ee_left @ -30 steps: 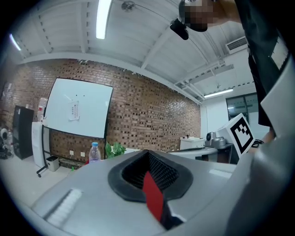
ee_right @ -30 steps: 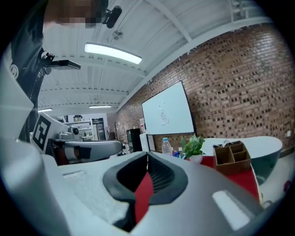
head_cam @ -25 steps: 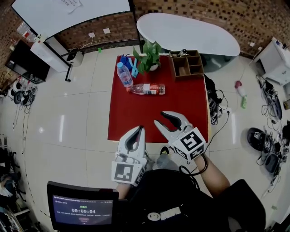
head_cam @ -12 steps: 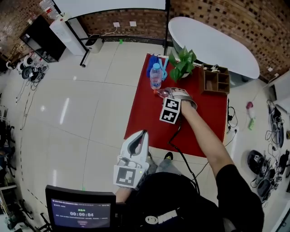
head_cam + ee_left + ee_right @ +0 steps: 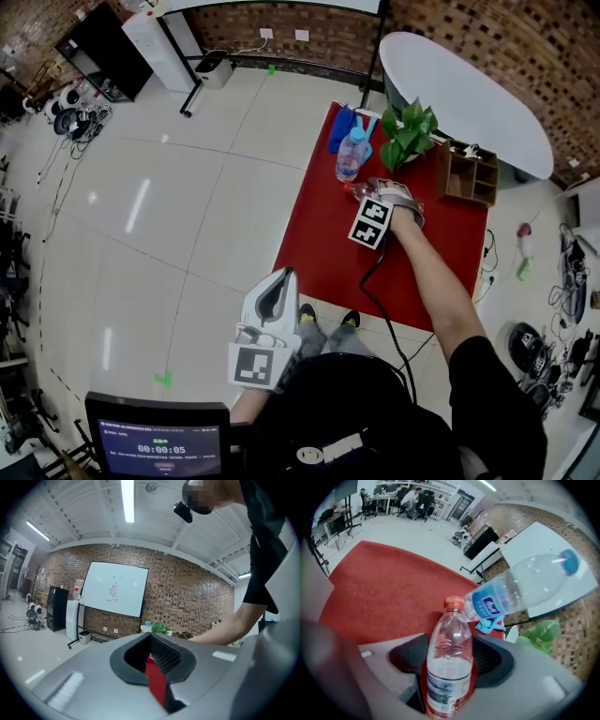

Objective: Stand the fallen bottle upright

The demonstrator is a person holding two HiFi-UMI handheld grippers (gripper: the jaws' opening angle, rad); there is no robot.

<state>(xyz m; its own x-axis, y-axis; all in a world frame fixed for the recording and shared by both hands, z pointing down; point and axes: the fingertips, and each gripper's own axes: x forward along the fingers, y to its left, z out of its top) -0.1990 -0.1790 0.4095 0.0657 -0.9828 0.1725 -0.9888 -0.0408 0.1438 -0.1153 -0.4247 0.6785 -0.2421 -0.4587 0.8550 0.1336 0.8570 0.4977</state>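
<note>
A clear plastic bottle with an orange-red cap and a red label [image 5: 449, 660] lies on its side on the red tabletop [image 5: 323, 248]. It is in the far half, towards the left edge. The right tongs [image 5: 392, 193] reach down over it, with their jaws spread wide on either side of the bottle's body. The bottle sits between the dark pads, and they do not appear to squeeze it. Its cap points away from the tongs, towards the base of a clear upright bottle with a blue cap and blue label [image 5: 352, 155], which stands near the far left corner. A blue item [image 5: 342, 127] lies just beyond that bottle at the far edge. A leafy green plant in a white pot [image 5: 410, 131] stands at the middle of the far edge. A brown wooden compartment box [image 5: 472, 173] sits at the far right corner. The left tongs [image 5: 287, 277] are off the tabletop, short of its near left corner. Their jaws are closed together on nothing.
</note>
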